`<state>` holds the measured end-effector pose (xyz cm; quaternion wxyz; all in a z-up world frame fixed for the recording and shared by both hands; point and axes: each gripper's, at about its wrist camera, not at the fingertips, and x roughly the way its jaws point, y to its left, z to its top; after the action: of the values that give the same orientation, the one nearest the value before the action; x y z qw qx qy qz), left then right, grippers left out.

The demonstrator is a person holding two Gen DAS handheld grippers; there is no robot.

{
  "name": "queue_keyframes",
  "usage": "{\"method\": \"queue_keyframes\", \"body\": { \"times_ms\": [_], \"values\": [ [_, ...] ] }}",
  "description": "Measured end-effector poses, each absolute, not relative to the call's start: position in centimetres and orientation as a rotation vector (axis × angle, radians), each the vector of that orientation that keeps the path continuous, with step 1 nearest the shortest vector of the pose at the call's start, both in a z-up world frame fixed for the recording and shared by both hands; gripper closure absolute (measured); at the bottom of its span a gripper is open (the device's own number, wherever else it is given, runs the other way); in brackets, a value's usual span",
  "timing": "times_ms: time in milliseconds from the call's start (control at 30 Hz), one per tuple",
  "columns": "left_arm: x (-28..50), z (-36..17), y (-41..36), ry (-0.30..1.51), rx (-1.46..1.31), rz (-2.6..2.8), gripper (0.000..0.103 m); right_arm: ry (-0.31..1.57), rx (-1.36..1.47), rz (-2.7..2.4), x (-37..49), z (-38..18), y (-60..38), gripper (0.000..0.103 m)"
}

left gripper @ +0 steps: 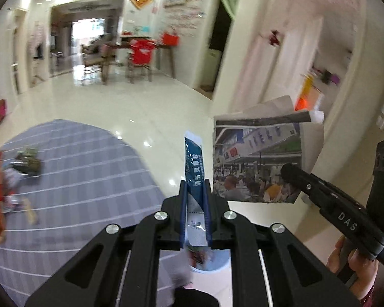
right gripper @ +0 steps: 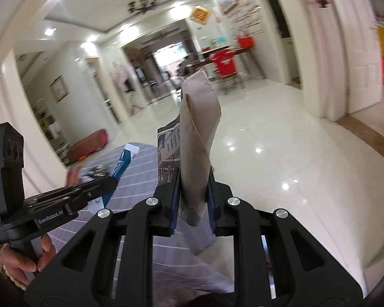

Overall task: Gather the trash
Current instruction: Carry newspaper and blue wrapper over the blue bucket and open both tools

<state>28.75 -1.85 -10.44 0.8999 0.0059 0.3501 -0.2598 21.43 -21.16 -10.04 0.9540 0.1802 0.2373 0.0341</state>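
Blue wrapper (left gripper: 194, 165) pinched in left claw (left gripper: 195, 192); right claw (right gripper: 194, 189) pinches folded newspaper (right gripper: 198, 138).

a home: chandelier (right gripper: 142, 0), dining table (left gripper: 140, 47), striped rug (left gripper: 76, 166) on glossy tile floor (right gripper: 281, 140).

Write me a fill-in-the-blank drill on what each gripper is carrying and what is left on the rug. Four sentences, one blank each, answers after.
1. The left gripper is shut on a long blue and white ____.
2. The right gripper is shut on a folded sheet of ____.
3. More litter lies on the striped grey ____.
4. The printed picture on the held sheet faces the ____ wrist camera.

Missing words: wrapper; newspaper; rug; left
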Motion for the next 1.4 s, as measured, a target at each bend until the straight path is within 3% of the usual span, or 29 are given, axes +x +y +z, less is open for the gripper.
{"method": "queue_keyframes", "body": {
  "times_ms": [533,600,633,667,1400],
  "values": [
    [32.6,-21.0,-15.4,0.947,0.121,-0.703,0.088,0.535,0.447,-0.234,15.8,-17.9,-31.9,0.085],
    [33.5,-22.1,-15.9,0.987,0.105,-0.704,0.067,0.543,0.455,-0.255,15.5,-18.6,-32.6,0.084],
    [34.0,-22.7,-16.1,1.001,0.097,-0.693,0.042,0.551,0.452,-0.267,15.4,-19.0,-32.9,0.084],
    [34.1,-23.0,-16.1,1.002,0.091,-0.683,0.032,0.557,0.450,-0.275,15.6,-19.1,-32.6,0.084],
    [32.9,-23.2,-14.8,0.967,0.156,-0.603,0.032,0.629,0.462,-0.226,18.5,-21.8,-31.7,0.084]
  ]
}}
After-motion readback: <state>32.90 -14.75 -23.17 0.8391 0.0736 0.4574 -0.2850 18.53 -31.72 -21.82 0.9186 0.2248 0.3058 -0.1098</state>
